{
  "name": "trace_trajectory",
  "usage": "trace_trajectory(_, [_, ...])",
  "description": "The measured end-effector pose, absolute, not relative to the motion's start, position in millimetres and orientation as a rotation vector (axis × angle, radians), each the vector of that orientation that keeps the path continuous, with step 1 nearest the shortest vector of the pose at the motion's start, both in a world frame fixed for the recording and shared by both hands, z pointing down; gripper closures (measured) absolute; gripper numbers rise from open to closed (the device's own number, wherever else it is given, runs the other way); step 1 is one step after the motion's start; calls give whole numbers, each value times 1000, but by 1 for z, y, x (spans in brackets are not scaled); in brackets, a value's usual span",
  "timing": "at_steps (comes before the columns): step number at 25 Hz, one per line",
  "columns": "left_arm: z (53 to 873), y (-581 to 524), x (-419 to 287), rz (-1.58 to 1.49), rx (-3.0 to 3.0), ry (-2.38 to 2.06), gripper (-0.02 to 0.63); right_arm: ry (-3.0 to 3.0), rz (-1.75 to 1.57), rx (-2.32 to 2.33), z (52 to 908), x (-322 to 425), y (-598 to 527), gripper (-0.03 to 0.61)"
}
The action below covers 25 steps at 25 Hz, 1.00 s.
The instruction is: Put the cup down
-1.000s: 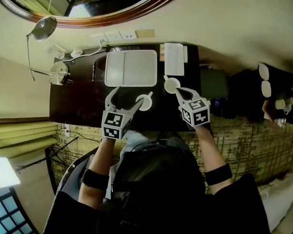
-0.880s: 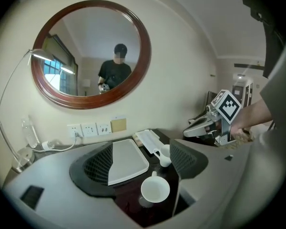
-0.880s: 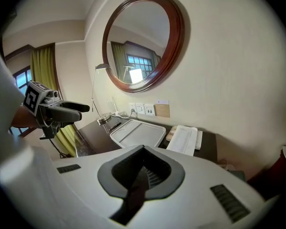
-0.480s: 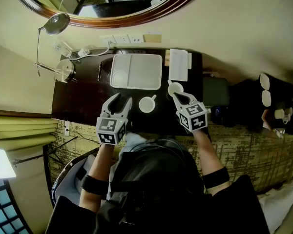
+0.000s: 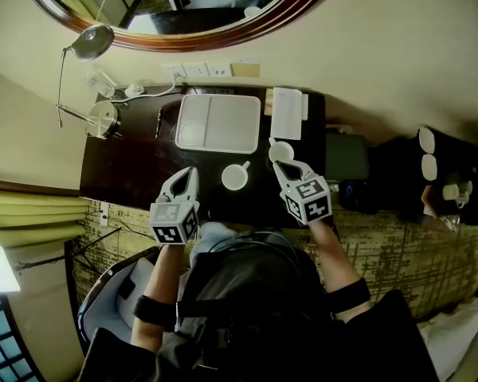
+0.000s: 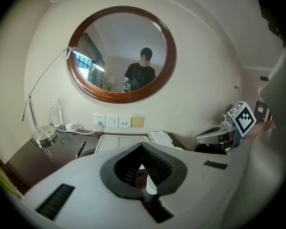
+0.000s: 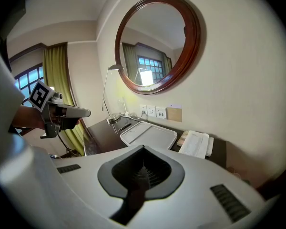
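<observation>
My left gripper (image 5: 189,173) has just been closing. In its own view the two jaws now meet tip to tip with nothing between them. My right gripper (image 5: 282,167) has its jaws pressed together too, and it is also empty. The cup (image 5: 235,177) stands upright on the dark table (image 5: 119,173), free of both grippers. It sits between them, a little to the right of the left tips, mouth up, with its handle angled toward the near right corner of the tray. The right tips lie just beside a second white cup (image 5: 281,150), and from the head view I cannot tell whether they touch its rim. Beyond both cups a white two-part tray (image 5: 231,122) lies flat near the wall, with a white booklet (image 5: 287,113) just to its right and a dark pen (image 5: 158,122) just to its left. Further left a desk lamp (image 5: 101,118) stands with its round base on the table. On the wall behind are a row of sockets (image 5: 195,71) and a round wood-framed mirror (image 6: 122,54). In the left gripper view I can see the right gripper at the right edge.
</observation>
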<state>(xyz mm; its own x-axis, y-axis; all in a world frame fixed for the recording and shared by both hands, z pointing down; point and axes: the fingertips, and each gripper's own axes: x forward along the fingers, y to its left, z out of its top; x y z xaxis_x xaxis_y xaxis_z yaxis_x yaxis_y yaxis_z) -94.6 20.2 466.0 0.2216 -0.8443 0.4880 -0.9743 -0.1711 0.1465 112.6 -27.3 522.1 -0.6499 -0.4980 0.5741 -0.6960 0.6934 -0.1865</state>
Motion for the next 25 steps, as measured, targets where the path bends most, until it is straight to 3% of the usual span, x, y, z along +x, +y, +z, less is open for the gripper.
trace_trajectory(25, [483,27,-76,479,2136,-1597,613,-2411,581,895,531,117,-21,572])
